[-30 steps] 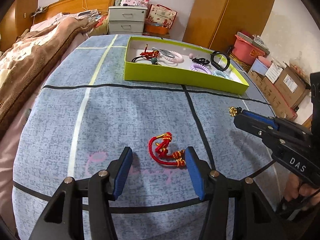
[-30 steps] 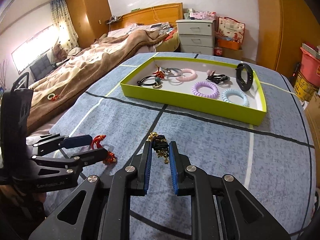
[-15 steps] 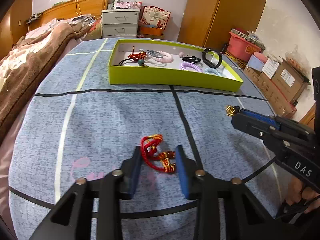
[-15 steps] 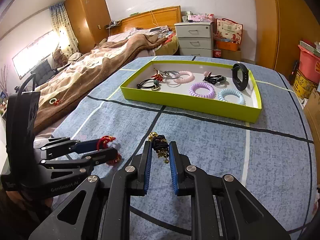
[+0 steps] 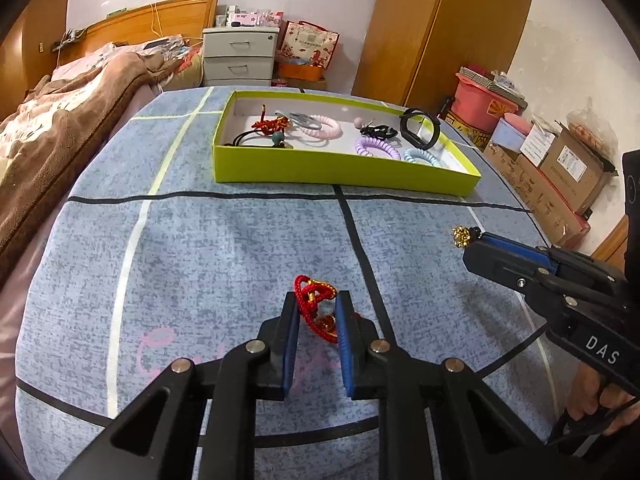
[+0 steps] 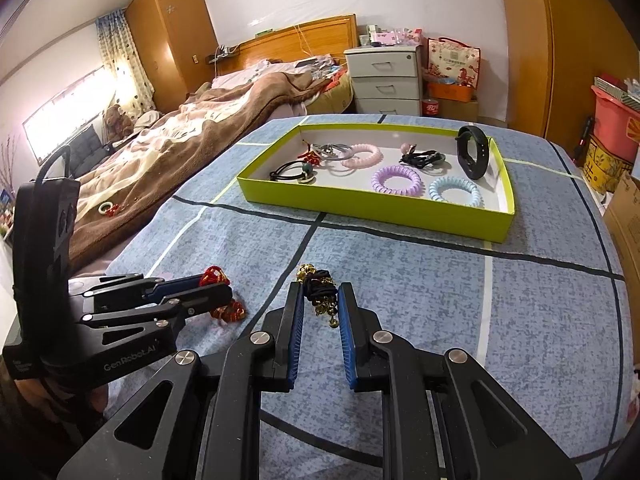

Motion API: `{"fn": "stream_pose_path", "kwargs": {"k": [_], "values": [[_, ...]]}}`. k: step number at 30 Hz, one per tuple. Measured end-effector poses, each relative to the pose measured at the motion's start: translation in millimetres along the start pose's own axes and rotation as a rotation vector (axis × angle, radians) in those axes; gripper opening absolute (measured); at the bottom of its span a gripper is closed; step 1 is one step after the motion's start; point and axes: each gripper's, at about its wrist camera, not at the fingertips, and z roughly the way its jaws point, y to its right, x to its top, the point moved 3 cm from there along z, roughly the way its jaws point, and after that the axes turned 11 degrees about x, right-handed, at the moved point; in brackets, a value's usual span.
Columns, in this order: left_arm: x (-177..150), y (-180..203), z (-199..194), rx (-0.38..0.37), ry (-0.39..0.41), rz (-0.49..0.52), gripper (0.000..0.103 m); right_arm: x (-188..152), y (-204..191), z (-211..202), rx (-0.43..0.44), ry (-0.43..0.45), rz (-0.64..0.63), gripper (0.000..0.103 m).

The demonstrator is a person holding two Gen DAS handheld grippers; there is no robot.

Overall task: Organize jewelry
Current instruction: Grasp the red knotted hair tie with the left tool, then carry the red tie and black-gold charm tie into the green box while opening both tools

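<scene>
My left gripper (image 5: 317,312) is shut on a red cord bracelet with gold beads (image 5: 314,300) just above the blue checked cloth; it shows in the right wrist view (image 6: 218,278) too. My right gripper (image 6: 318,300) is shut on a black hair tie with gold bells (image 6: 320,290), held above the cloth; its gold tip shows in the left wrist view (image 5: 461,236). A lime-green tray (image 5: 344,170) stands farther back and holds several hair ties, coil bands and a black wristband (image 6: 474,156).
The cloth-covered table (image 5: 200,260) has a bed with a brown blanket (image 6: 168,160) along its left side. A white drawer unit (image 6: 384,80) and wardrobes stand behind. Cardboard boxes (image 5: 568,168) and a pink bin sit to the right.
My left gripper has closed from wide open onto the red bracelet and lifted a little. My right gripper stays shut on the black hair tie, hardly moved.
</scene>
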Motion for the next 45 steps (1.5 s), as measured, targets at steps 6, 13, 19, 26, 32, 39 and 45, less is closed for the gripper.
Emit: {"fn": "stream_pose_path", "kwargs": {"k": [6, 13, 19, 26, 32, 39, 45], "values": [[6, 1, -8, -0.004, 0.026, 0.002, 0.019, 2, 3, -4, -0.013, 0.007, 0.007, 0.018], [21, -1, -21, -0.018, 0.063, -0.005, 0.019, 9, 5, -10, -0.022, 0.024, 0.013, 0.018], [40, -3, -22, -0.032, 0.08, -0.017, 0.019, 22, 9, -18, -0.035, 0.046, 0.013, 0.018], [73, -7, -13, -0.054, 0.088, -0.023, 0.019, 45, 28, -20, -0.068, 0.072, 0.036, 0.018], [105, -8, 8, -0.079, 0.068, -0.024, 0.019, 67, 55, -15, -0.121, 0.076, 0.063, 0.018], [132, -2, 36, -0.063, 0.054, 0.007, 0.019, 87, 86, 6, -0.16, 0.045, 0.081, 0.018], [144, 9, 64, -0.08, 0.011, 0.02, 0.019, 101, 110, 30, -0.18, 0.012, 0.102, 0.018]]}}
